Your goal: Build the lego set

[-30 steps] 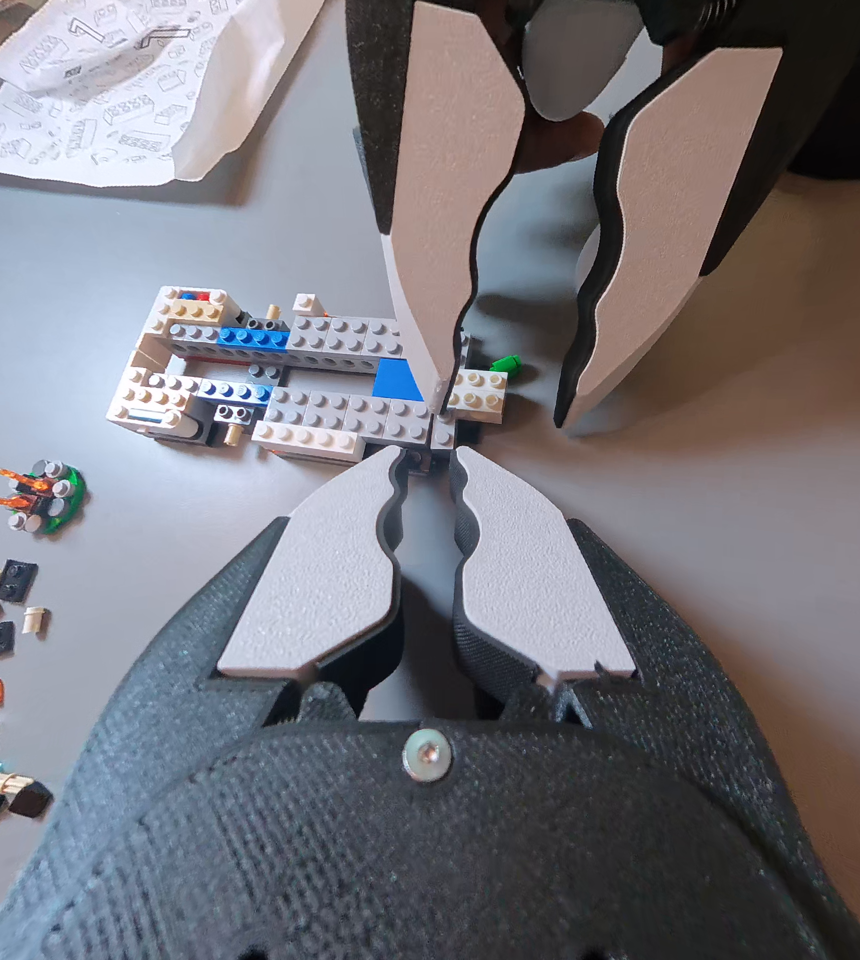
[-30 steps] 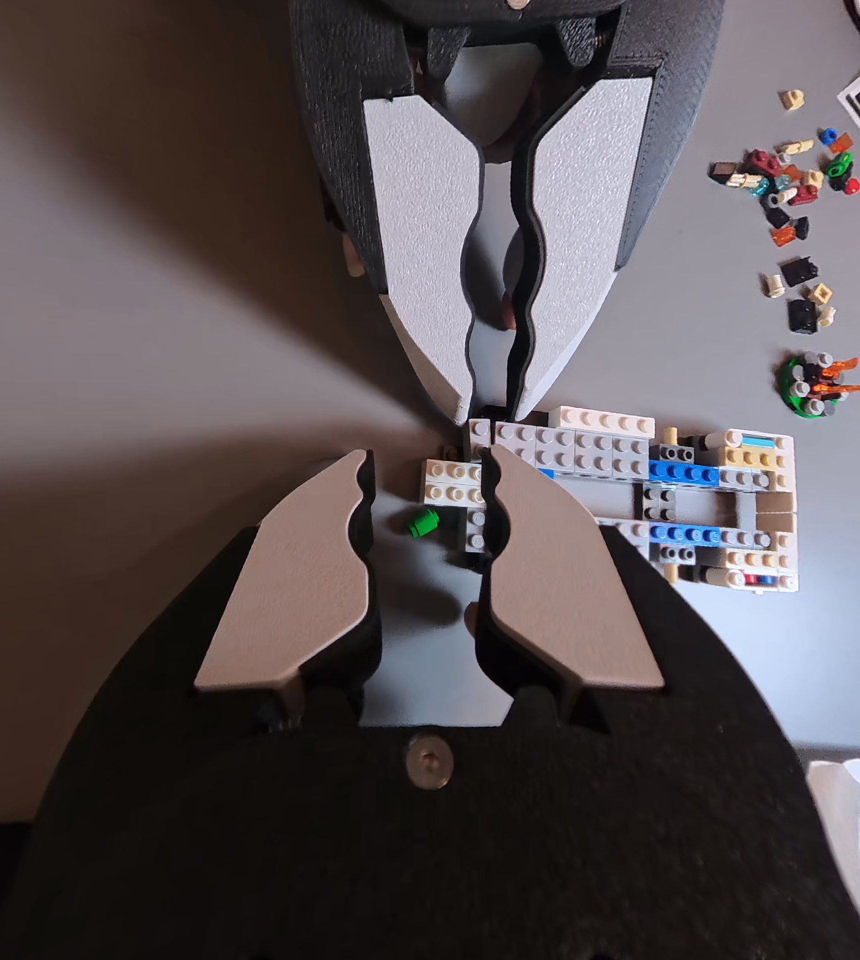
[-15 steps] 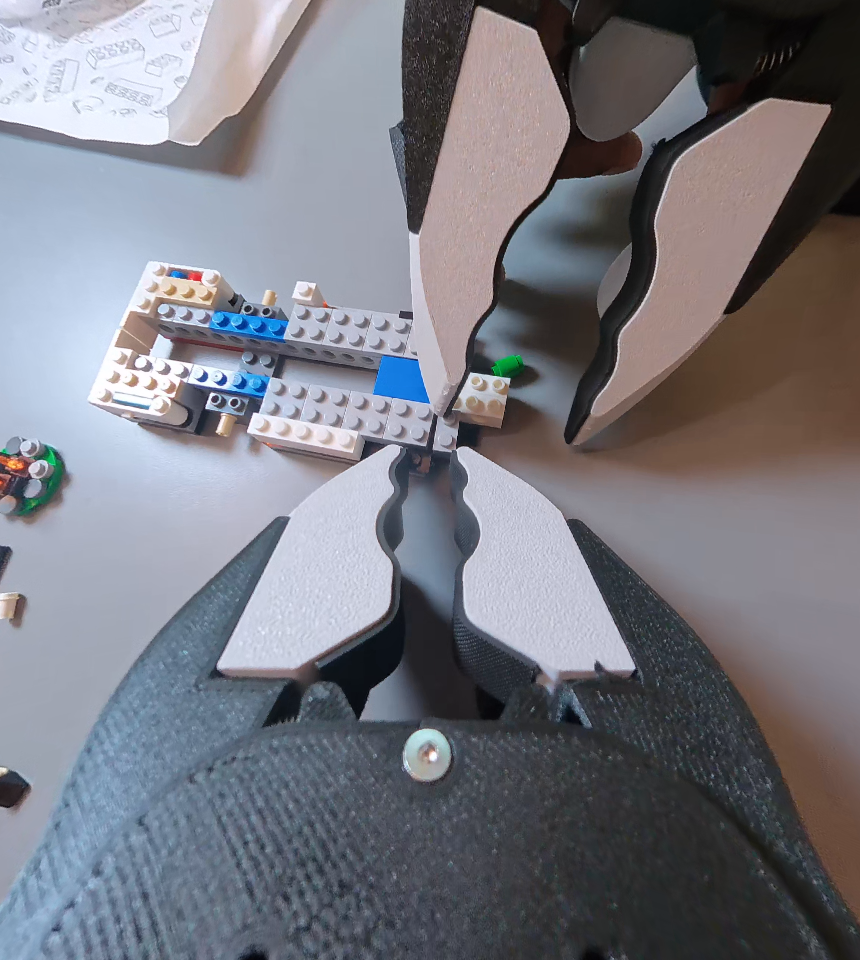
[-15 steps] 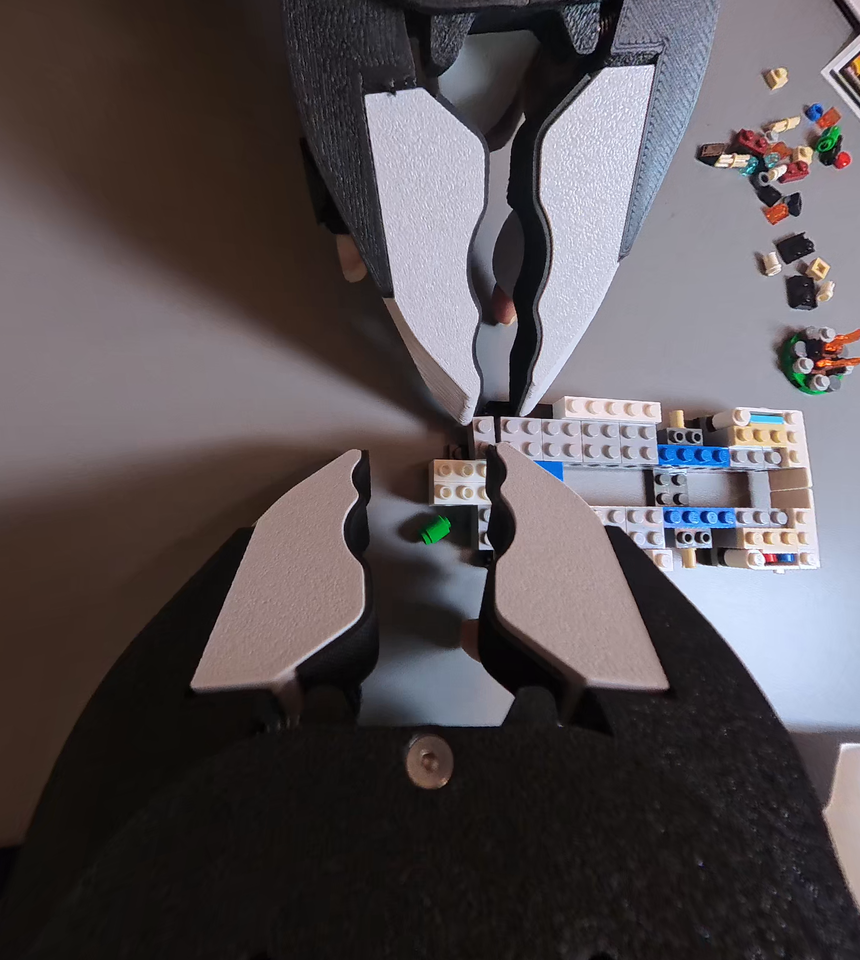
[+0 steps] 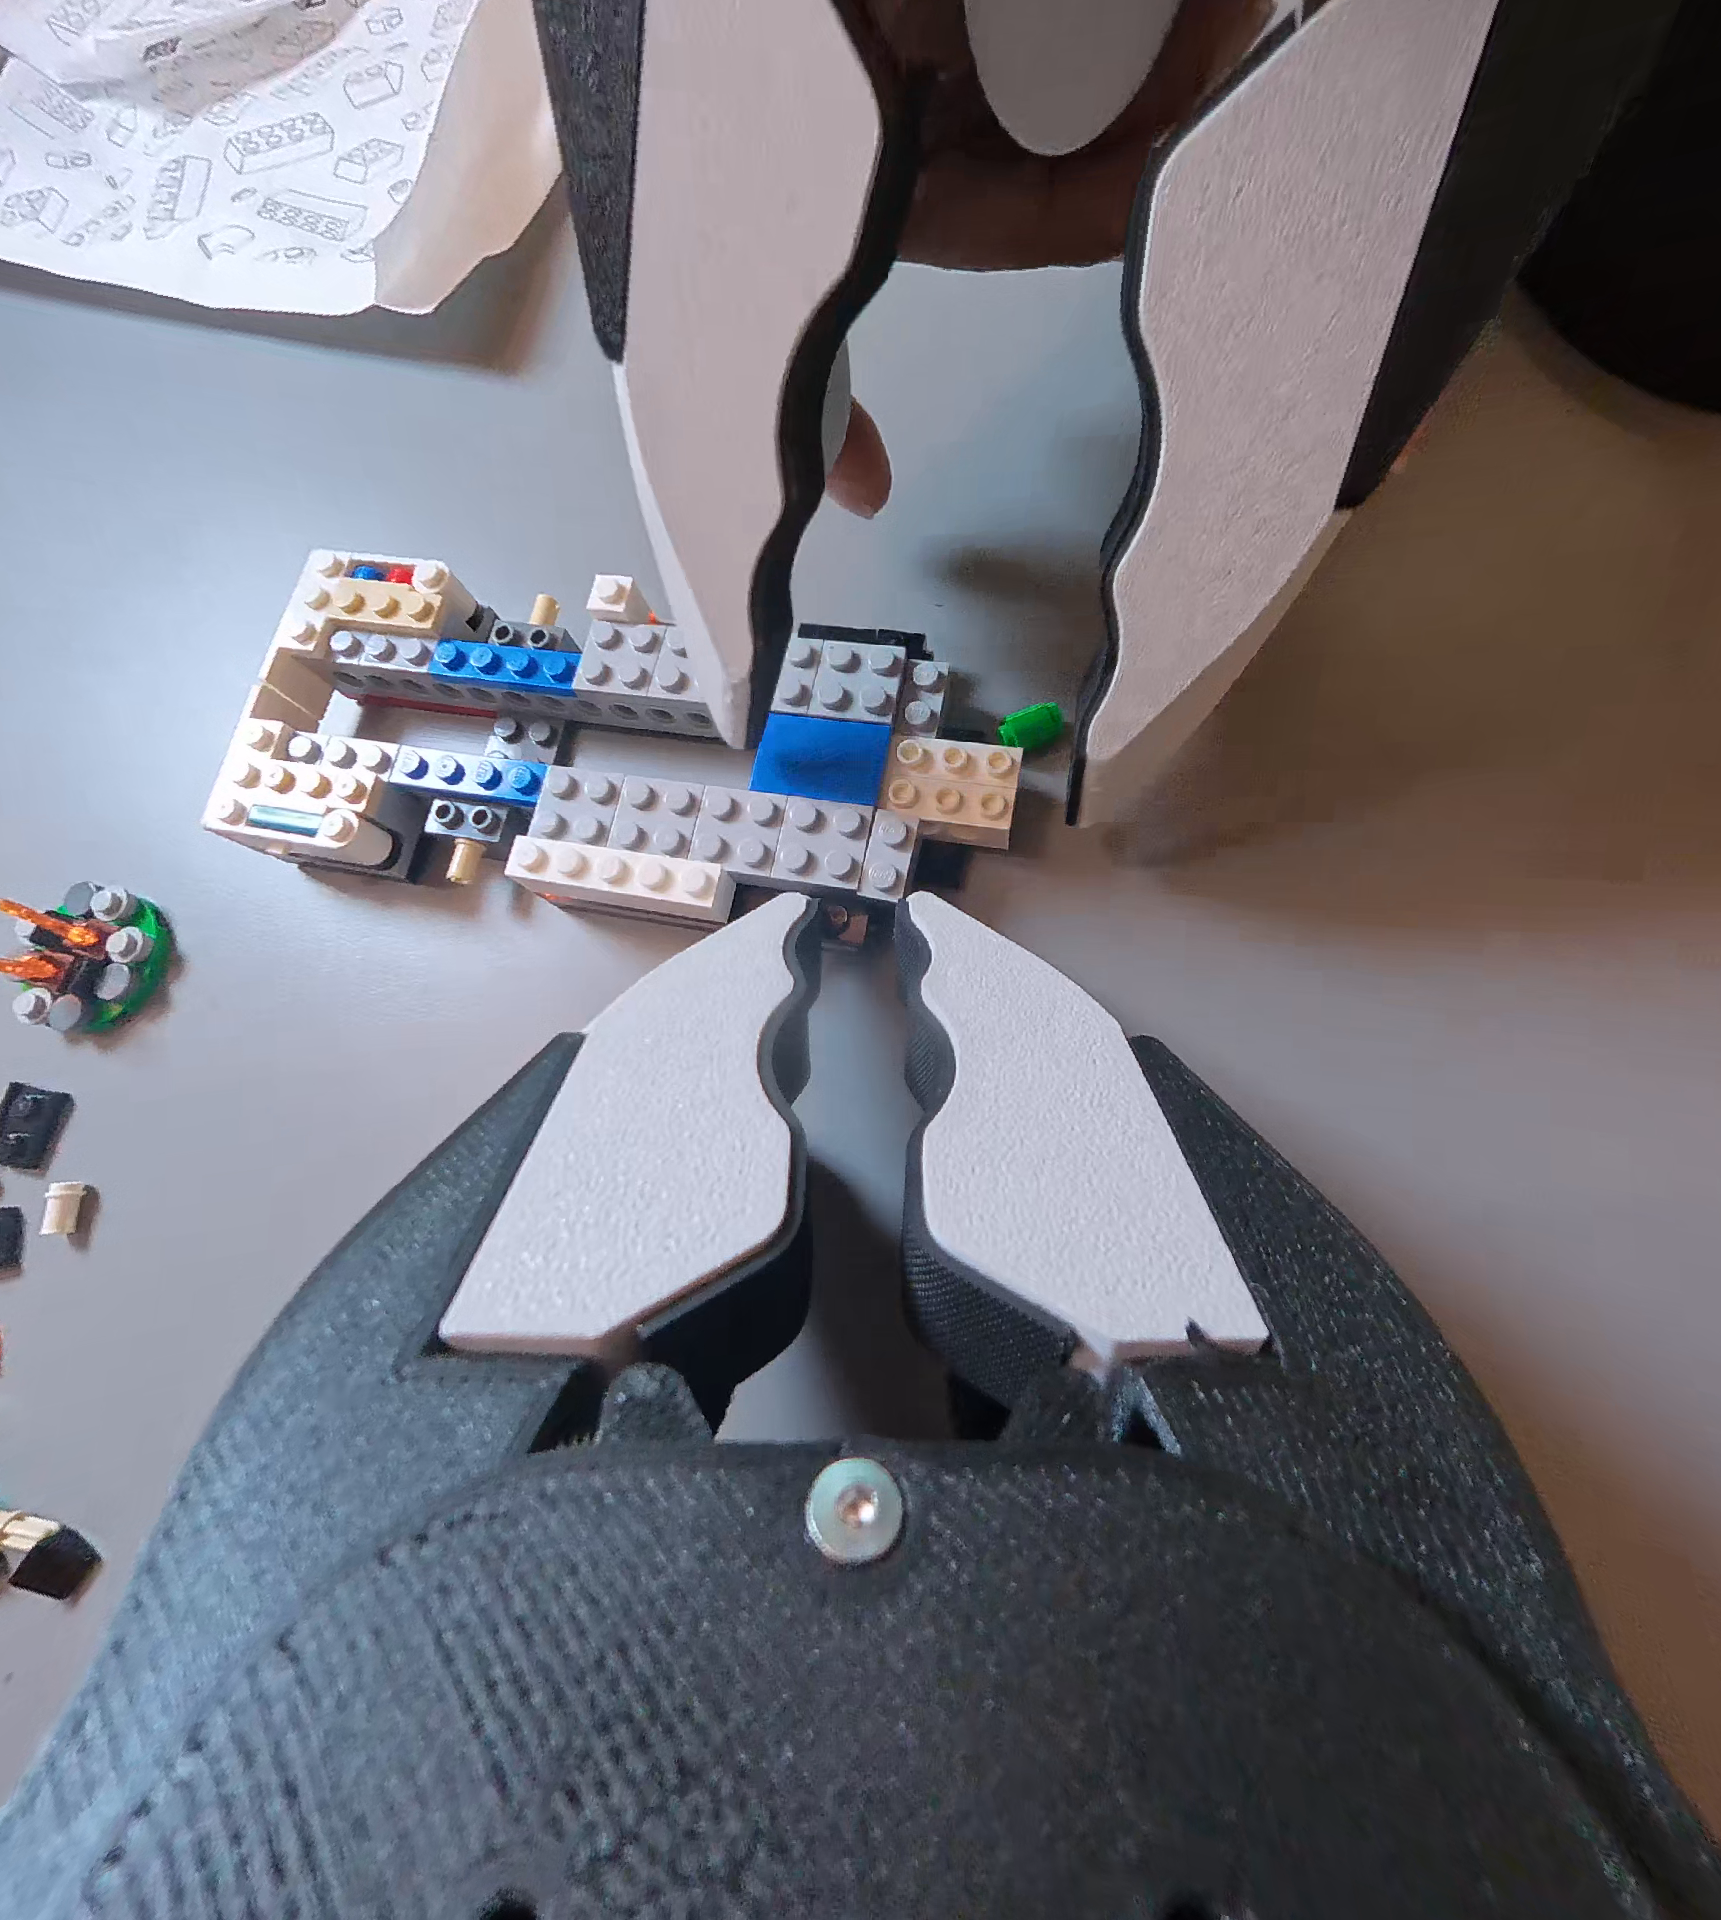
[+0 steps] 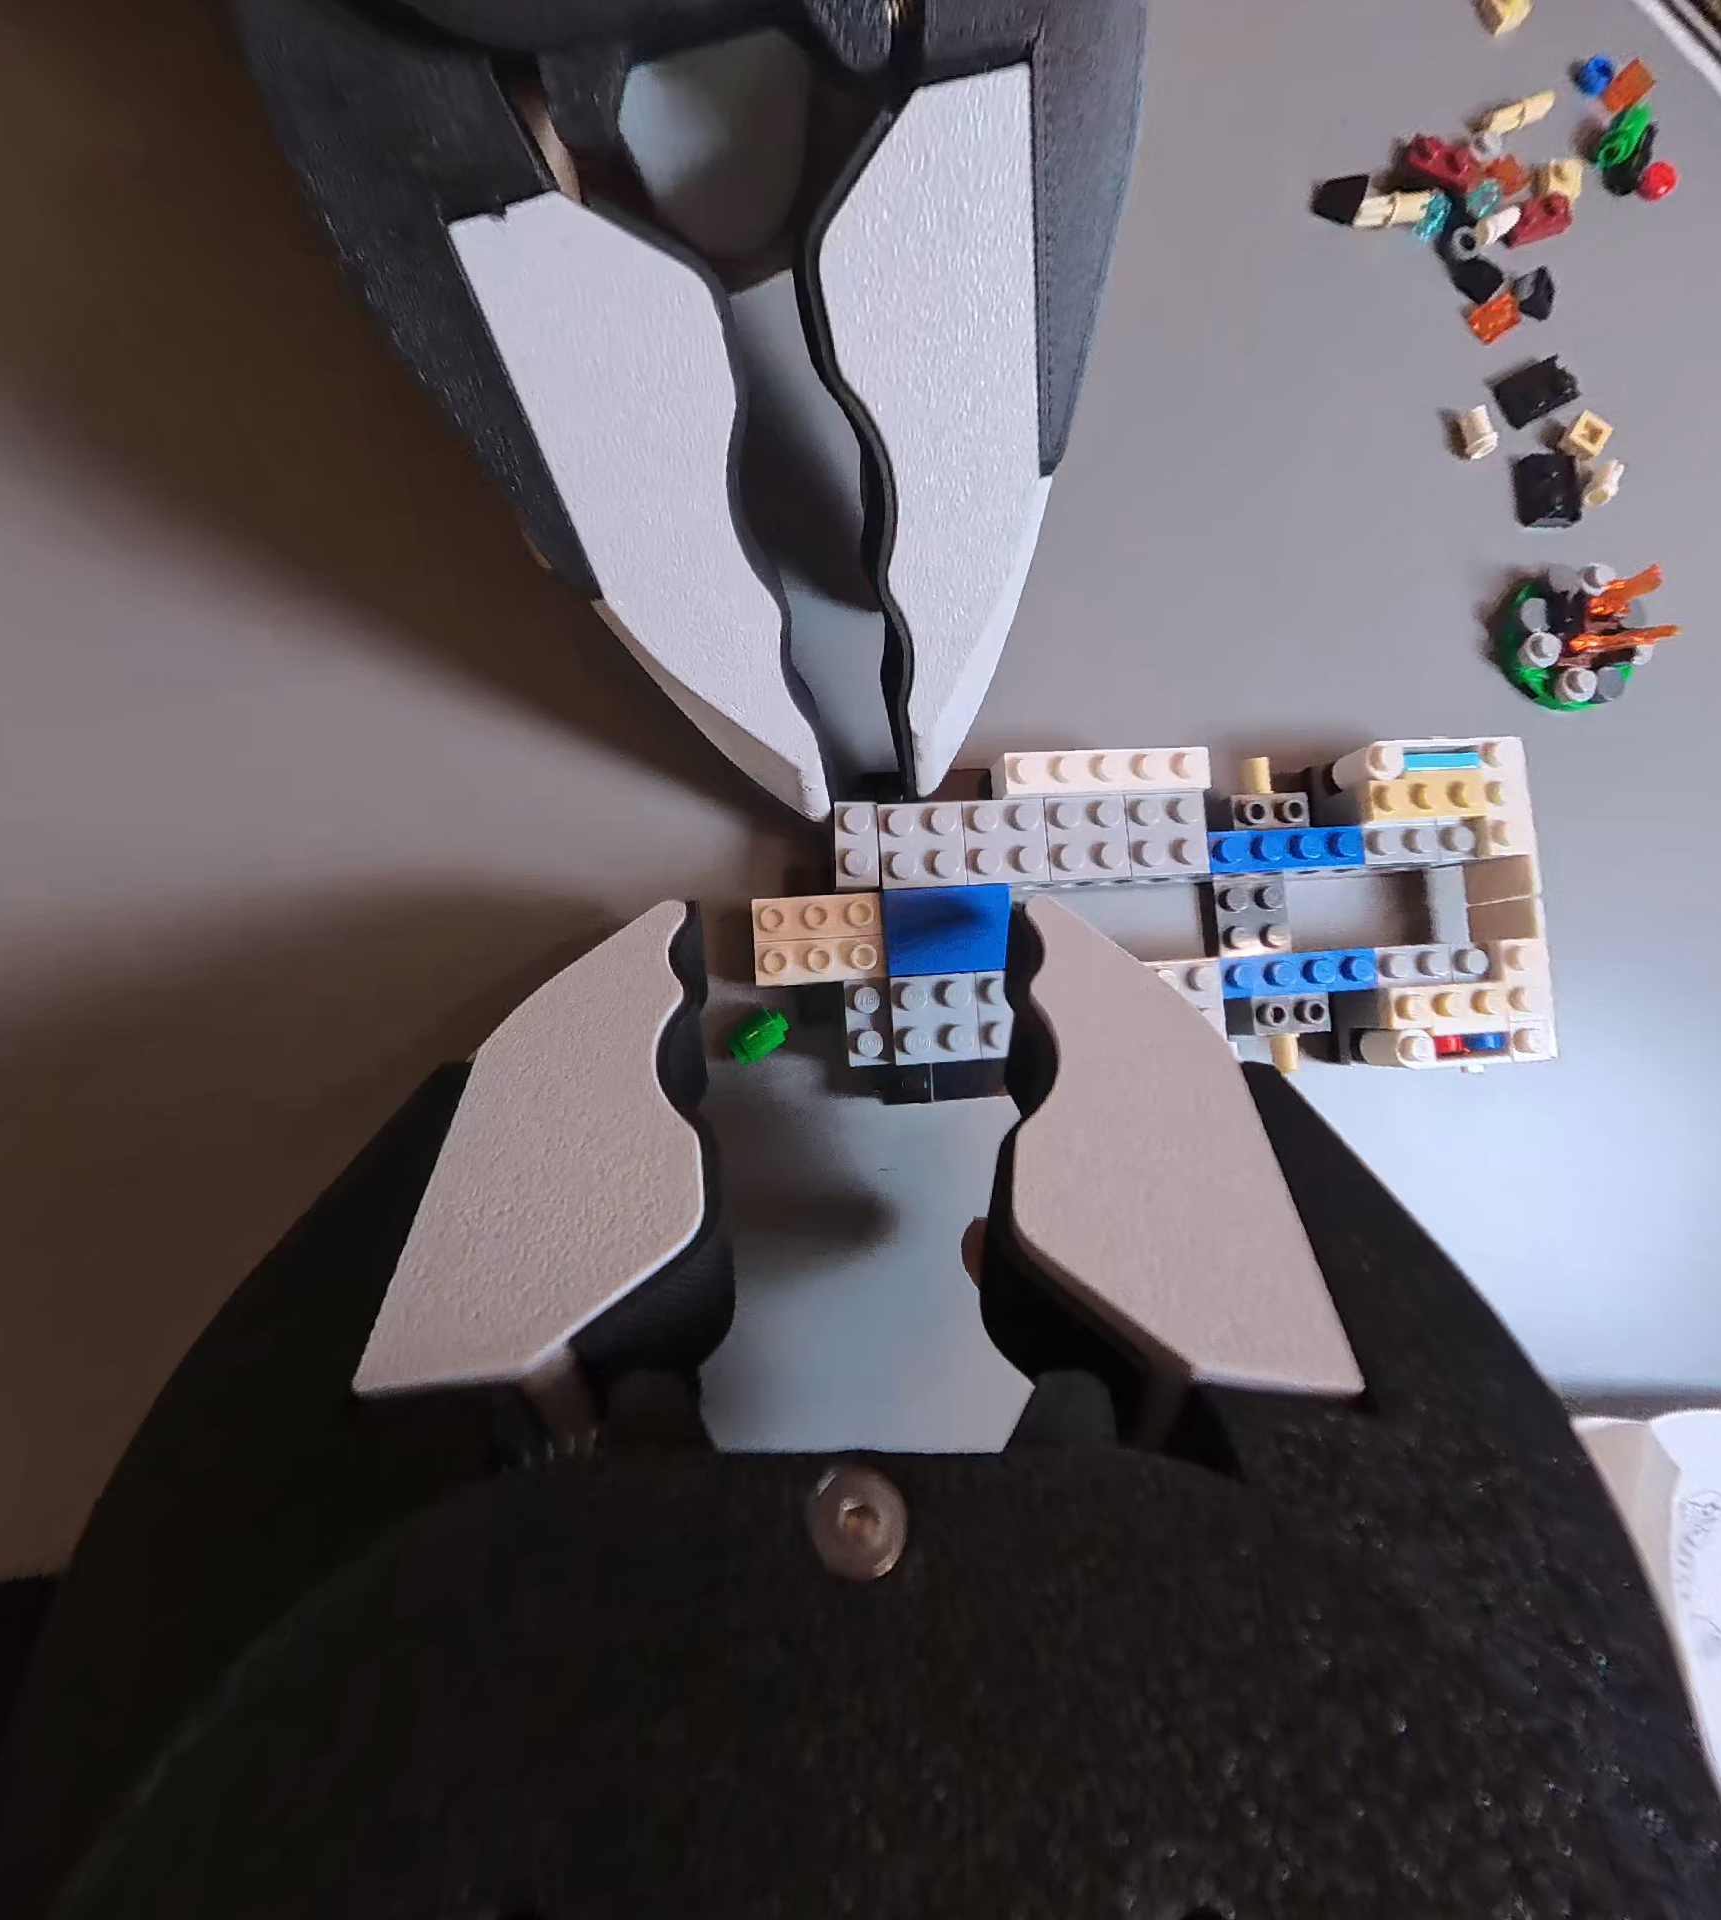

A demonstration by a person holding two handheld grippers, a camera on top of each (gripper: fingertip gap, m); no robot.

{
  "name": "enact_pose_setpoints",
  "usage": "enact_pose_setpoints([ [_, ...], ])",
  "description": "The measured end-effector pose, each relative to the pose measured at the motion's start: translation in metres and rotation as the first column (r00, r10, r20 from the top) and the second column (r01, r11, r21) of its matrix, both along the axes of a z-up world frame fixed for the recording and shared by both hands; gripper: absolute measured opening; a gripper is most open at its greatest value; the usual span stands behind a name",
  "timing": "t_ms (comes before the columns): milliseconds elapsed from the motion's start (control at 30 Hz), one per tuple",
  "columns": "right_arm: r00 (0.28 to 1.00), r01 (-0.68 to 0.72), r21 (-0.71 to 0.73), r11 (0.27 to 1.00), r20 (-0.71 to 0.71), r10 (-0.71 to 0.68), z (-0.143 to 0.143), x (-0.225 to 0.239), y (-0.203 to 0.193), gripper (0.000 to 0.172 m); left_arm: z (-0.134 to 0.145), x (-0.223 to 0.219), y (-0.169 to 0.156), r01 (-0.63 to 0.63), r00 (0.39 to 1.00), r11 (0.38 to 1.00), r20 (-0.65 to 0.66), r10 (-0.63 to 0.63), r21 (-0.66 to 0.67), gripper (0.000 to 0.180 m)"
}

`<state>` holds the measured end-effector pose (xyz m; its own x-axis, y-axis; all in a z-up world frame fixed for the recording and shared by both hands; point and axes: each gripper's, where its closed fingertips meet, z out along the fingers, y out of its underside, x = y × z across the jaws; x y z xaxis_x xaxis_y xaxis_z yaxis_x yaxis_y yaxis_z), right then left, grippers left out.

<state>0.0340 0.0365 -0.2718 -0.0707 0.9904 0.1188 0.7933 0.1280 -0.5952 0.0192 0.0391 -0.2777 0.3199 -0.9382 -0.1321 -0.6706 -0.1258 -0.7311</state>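
Plastic brick model (image 5: 627, 748) lies flat on the grey table (image 5: 160, 436), both grippers at one end.
Left gripper (image 5: 851, 920) pinches a dark edge piece narrowly; right gripper (image 6: 856, 935) straddles the tan plate (image 6: 814, 940) and blue tile (image 6: 944, 925), gaping. Light, rigid, likely snaps apart; grip low along its sides.

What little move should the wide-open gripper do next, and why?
Probably close the right gripper gently. Its open fingers straddle the tan brick and blue tile at the end of the brick model, with a gap beside the tan brick. Meanwhile the left gripper pinches the model's opposite edge, which seems to steady it.
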Motion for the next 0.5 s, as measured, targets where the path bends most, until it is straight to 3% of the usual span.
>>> enact_pose_setpoints([
  [167,0.998,-0.022,0.018,1.000,0.056,0.021,-0.006,-0.002,0.005,0.052,0.000,0.000,0.001,-0.026,1.000,1.000,-0.017,0.026,0.005,0.013],
  [500,0.997,-0.074,0.087,0.993,0.014,0.073,0.003,-0.004,0.003,0.044,0.000,0.001,0.002,-0.048,0.998,0.999,-0.026,0.048,0.012,0.014],
])
